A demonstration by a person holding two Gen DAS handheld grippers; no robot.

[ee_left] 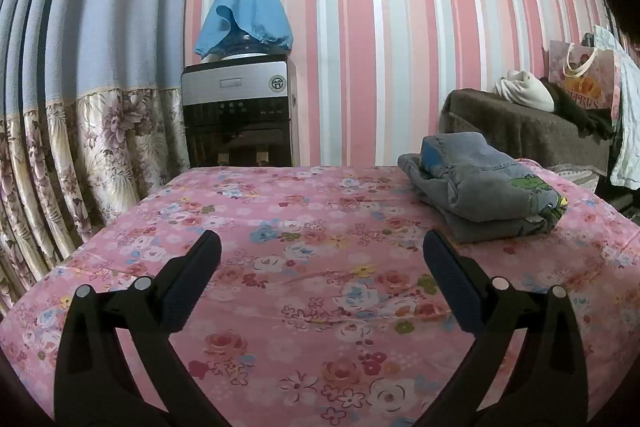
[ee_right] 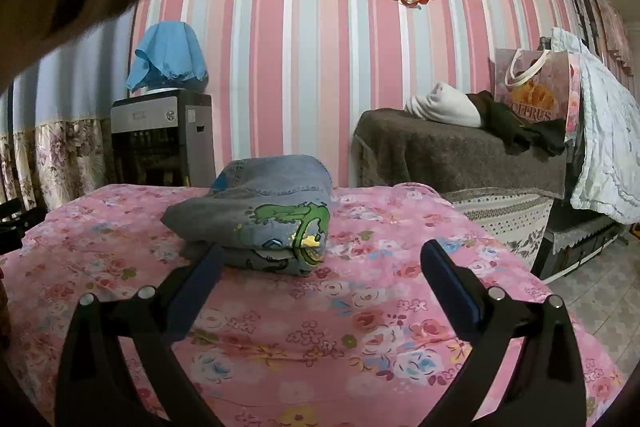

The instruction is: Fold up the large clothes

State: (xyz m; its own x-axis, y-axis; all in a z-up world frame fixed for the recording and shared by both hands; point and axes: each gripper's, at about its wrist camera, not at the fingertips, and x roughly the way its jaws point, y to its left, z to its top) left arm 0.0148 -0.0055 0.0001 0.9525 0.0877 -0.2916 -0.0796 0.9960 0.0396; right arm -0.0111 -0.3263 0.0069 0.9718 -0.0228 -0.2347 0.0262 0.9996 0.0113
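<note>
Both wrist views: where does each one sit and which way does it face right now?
Left wrist: on the left gripper, jaws open, over the floral bedsheet, facing the water dispenser; folded jeans ahead-right.
Right wrist: on the right gripper, jaws open, facing the folded jeans; a blurred brown shape fills its upper left.
Shared: jeans, bedsheet, dispenser, striped wall.

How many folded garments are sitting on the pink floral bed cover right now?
1: a folded grey garment with a green print, on the bed cover ahead of the right gripper, toward the far edge. It shows several layers; a second piece could be inside.
</note>
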